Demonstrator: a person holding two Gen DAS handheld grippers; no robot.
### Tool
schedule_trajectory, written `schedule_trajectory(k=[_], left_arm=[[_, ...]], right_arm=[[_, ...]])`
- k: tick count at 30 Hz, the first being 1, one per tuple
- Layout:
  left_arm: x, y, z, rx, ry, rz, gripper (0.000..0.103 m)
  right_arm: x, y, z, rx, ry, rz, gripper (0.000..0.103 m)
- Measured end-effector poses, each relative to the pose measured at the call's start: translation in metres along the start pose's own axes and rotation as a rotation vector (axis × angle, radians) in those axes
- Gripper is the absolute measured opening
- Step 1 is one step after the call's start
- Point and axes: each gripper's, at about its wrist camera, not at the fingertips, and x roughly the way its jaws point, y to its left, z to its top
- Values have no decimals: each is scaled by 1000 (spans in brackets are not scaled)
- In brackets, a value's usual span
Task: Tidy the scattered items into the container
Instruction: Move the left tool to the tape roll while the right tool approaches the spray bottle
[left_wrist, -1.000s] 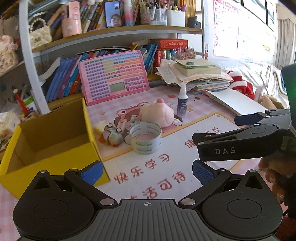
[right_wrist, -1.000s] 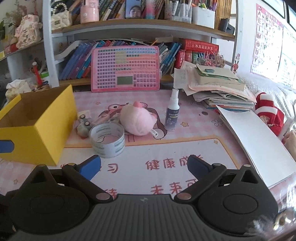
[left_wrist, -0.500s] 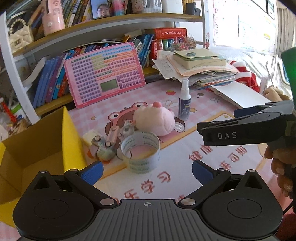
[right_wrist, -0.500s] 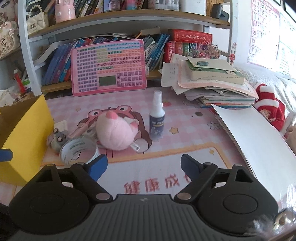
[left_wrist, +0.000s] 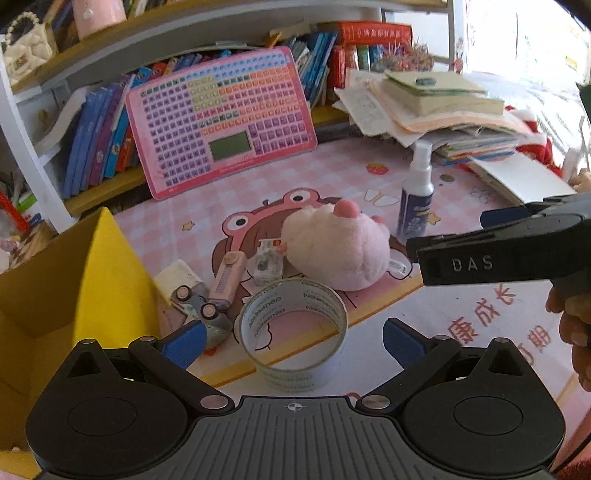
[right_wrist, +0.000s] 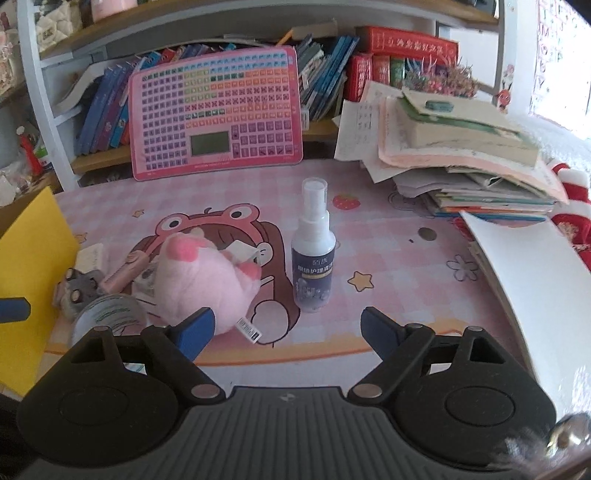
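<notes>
My left gripper (left_wrist: 291, 341) is open, its fingers on either side of a clear tape roll (left_wrist: 291, 328) standing on the desk mat. Behind the roll lie a pink plush toy (left_wrist: 336, 251), a grey toy car (left_wrist: 201, 308), a pink utility knife (left_wrist: 227, 278) and a small white box (left_wrist: 267, 264). The yellow box (left_wrist: 85, 280) stands open at the left. My right gripper (right_wrist: 286, 328) is open and empty, just short of the spray bottle (right_wrist: 314, 251) and the plush (right_wrist: 201, 284). The right gripper's finger (left_wrist: 498, 256) shows at the right of the left wrist view.
A pink keyboard toy (right_wrist: 218, 114) leans on the bookshelf at the back. A stack of books and papers (right_wrist: 454, 155) and a white board (right_wrist: 532, 280) fill the right side. The yellow box (right_wrist: 33, 266) is at the left.
Both grippers have moved forward toward the items. The left one has closed in on the tape roll; the right one has neared the spray bottle and plush. Both stay open.
</notes>
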Motion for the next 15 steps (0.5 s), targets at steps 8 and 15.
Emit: schedule_trajectory(k=[8,15], left_arm=[[35,1,10,-29,67,14,99],[54,1,11,-57,127,2,98]], right_arm=[[34,-9,9,0,30,7,82],[49,-9,16,-31,35,14,78]])
